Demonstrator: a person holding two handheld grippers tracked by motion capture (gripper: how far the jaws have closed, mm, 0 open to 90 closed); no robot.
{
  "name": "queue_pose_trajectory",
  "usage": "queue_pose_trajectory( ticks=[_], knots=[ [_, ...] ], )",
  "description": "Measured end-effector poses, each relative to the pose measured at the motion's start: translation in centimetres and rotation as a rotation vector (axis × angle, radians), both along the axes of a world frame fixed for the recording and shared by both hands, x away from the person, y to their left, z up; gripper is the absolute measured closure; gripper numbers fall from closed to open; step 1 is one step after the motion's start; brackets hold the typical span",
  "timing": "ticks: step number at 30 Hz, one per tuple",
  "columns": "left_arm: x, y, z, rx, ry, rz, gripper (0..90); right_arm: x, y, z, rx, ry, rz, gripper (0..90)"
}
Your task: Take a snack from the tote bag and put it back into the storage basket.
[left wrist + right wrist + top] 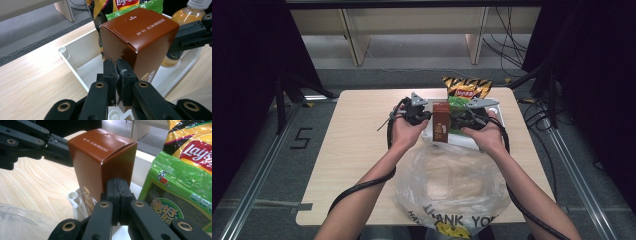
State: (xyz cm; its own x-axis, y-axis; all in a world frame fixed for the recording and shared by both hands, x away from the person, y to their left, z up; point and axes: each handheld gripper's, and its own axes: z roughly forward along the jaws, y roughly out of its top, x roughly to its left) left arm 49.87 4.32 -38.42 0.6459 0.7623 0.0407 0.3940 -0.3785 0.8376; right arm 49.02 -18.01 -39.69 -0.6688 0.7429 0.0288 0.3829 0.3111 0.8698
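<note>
the brown carton (441,123) stands upright, long axis vertical, at the near left end of the white tray (465,141) on the worktop (357,150). left gripper (116,65) and right gripper (119,185) flank it, fingers closed and empty, each pressing a side; both equally near.

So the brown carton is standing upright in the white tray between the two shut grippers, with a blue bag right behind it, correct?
Not quite: the bag right behind the brown carton is green, not blue, as the right gripper view shows. The rest holds: the carton stands upright in the white tray, between the shut left gripper and right gripper.
</note>
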Motion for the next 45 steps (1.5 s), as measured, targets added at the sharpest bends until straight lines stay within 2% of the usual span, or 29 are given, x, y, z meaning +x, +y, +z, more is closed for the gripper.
queue_pose_trajectory(
  ticks=[1, 2, 3, 5, 6, 7, 8, 9, 10, 11, 12, 13, 14, 15, 16, 20, 21, 23, 25, 26, 29, 31, 32, 33, 35, 36, 38, 40, 45],
  knots=[
    [0.0, 0.0, 0.1, 0.013, 0.000, -0.002, 85.5, 0.0, 0.1, 0.0, 0.016, 0.003, -0.005, 90.0],
    [0.0, -0.2, 0.0, -0.013, -0.005, 0.008, 85.5, 0.0, -0.2, 0.1, -0.004, 0.003, 0.003, 90.0],
    [0.1, -0.2, 0.0, -0.009, -0.007, 0.005, 85.3, 0.1, -0.4, 0.1, -0.018, -0.004, 0.010, 90.0],
    [0.0, -0.2, 0.1, 0.000, -0.009, 0.009, 85.1, -0.1, -0.1, -0.1, 0.015, 0.000, -0.011, 90.0],
    [0.0, -0.1, 0.2, 0.016, -0.009, 0.001, 84.9, 0.0, -0.3, -0.1, -0.009, -0.009, 0.007, 90.0],
    [0.0, 0.0, 0.2, 0.020, -0.007, 0.000, 84.4, -0.1, -0.4, -0.1, -0.009, -0.002, 0.009, 90.0],
    [0.0, 0.0, 0.2, 0.012, -0.014, 0.004, 83.5, -0.1, -0.3, -0.2, 0.013, -0.006, -0.009, 90.0],
    [-0.1, 0.0, 0.1, 0.000, -0.020, 0.017, 82.0, -0.1, -0.4, -0.2, 0.012, -0.007, 0.000, 90.0],
    [-0.1, 0.1, 0.2, 0.009, -0.020, 0.013, 80.0, -0.1, -0.6, -0.1, -0.005, -0.011, -0.006, 89.5],
    [-0.2, 0.4, 0.3, 0.025, -0.023, 0.014, 79.6, -0.3, -0.5, 0.0, 0.016, 0.011, -0.028, 87.9],
    [-0.3, 0.6, 0.3, 0.013, -0.025, 0.021, 79.0, -0.2, -0.7, 0.1, 0.012, -0.016, -0.032, 86.0],
    [-0.4, 0.9, 0.3, 0.008, -0.023, 0.030, 78.1, -0.3, -1.0, 0.3, -0.005, 0.001, -0.038, 84.0],
    [-0.6, 1.2, 0.4, 0.008, -0.023, 0.036, 77.0, -0.2, -1.2, 0.3, 0.004, -0.037, -0.049, 82.0],
    [-0.7, 1.4, 0.5, 0.000, -0.022, 0.041, 75.9, -0.3, -1.3, 0.5, 0.015, -0.019, -0.079, 79.2],
    [-0.8, 1.7, 0.5, -0.008, -0.030, 0.046, 74.7, -0.4, -1.3, 0.5, 0.028, -0.027, -0.091, 76.7],
    [-1.5, 2.8, 0.6, -0.043, -0.032, 0.072, 70.7, -0.8, -1.9, 0.9, 0.019, -0.029, -0.109, 66.0],
    [-1.7, 3.1, 0.6, -0.042, -0.031, 0.072, 70.0, -0.9, -2.2, 1.0, 0.011, -0.029, -0.087, 64.1],
    [-2.2, 3.6, 0.6, -0.038, -0.035, 0.074, 68.1, -1.3, -2.2, 1.0, 0.014, -0.026, -0.114, 59.3],
    [-2.7, 4.1, 0.6, -0.055, -0.042, 0.075, 65.8, -1.5, -2.6, 1.1, 0.008, -0.026, -0.119, 56.3],
    [-3.0, 4.4, 0.7, -0.054, -0.039, 0.073, 64.8, -1.7, -2.6, 1.1, 0.025, -0.008, -0.118, 54.6],
    [-3.9, 5.4, 0.7, -0.075, -0.039, 0.055, 60.5, -2.1, -3.1, 1.1, 0.011, -0.016, -0.121, 50.9],
    [-4.5, 6.0, 0.5, -0.092, -0.042, 0.051, 57.7, -2.6, -3.4, 1.1, 0.025, -0.020, -0.124, 48.5],
    [-4.8, 6.4, 0.4, -0.094, -0.039, 0.052, 57.0, -2.7, -3.7, 1.2, 0.018, -0.030, -0.126, 47.4],
    [-5.0, 6.7, 0.4, -0.090, -0.039, 0.051, 56.1, -3.0, -3.8, 1.3, 0.037, -0.001, -0.127, 46.1],
    [-5.5, 7.5, 0.3, -0.094, -0.031, 0.053, 53.7, -3.1, -4.0, 1.4, 0.048, -0.019, -0.123, 43.9],
    [-5.7, 7.7, 0.3, -0.094, -0.030, 0.056, 52.9, -3.3, -4.3, 1.6, 0.032, -0.029, -0.125, 43.2],
    [-6.1, 8.4, 0.2, -0.088, -0.033, 0.055, 52.2, -3.4, -4.4, 1.6, 0.048, -0.034, -0.135, 42.3],
    [-6.5, 8.8, 0.2, -0.102, -0.038, 0.064, 51.7, -3.6, -4.8, 1.8, 0.042, -0.002, -0.118, 41.7],
    [-7.5, 10.1, 0.1, -0.106, -0.041, 0.080, 50.8, -4.0, -5.3, 1.9, 0.040, -0.031, -0.139, 40.4]
  ],
)
